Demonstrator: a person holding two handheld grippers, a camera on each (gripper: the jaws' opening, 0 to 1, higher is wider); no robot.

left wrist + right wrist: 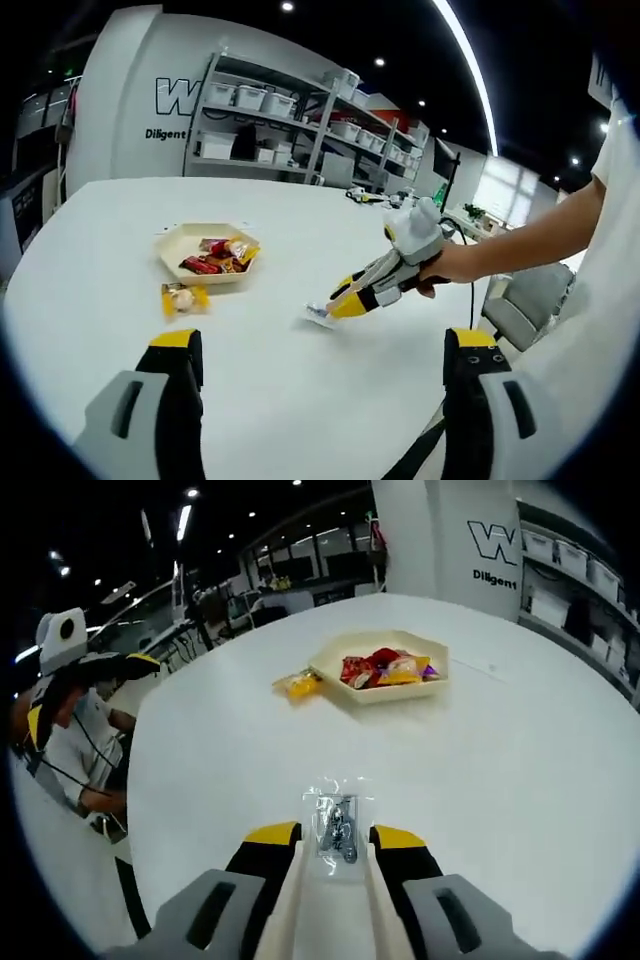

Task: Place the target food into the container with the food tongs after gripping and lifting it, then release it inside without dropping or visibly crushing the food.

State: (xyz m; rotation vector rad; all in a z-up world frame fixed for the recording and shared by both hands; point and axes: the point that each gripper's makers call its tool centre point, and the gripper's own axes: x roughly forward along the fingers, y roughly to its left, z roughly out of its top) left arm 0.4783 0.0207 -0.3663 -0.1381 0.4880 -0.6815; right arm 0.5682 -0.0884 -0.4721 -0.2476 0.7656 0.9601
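right gripper view: right gripper point(336, 848) holds cream tongs point(330, 905), tips closed on a clear snack packet point(335, 825) at lower centre.
left gripper view: left gripper point(325, 350) jaws spread, holding nothing.
container: hexagonal tray point(345, 690), upper centre, already holds snacks.
left: lift, carry, release.
stray: yellow packet point(298, 683) beside tray.

tongs point(330, 905) tips hidden under clear packet point(336, 825) | packet contents too small for me to tell | my left hand-held gripper point(320, 365) jaws cut by frame bottom | tray point(385, 692) snacks too small to name
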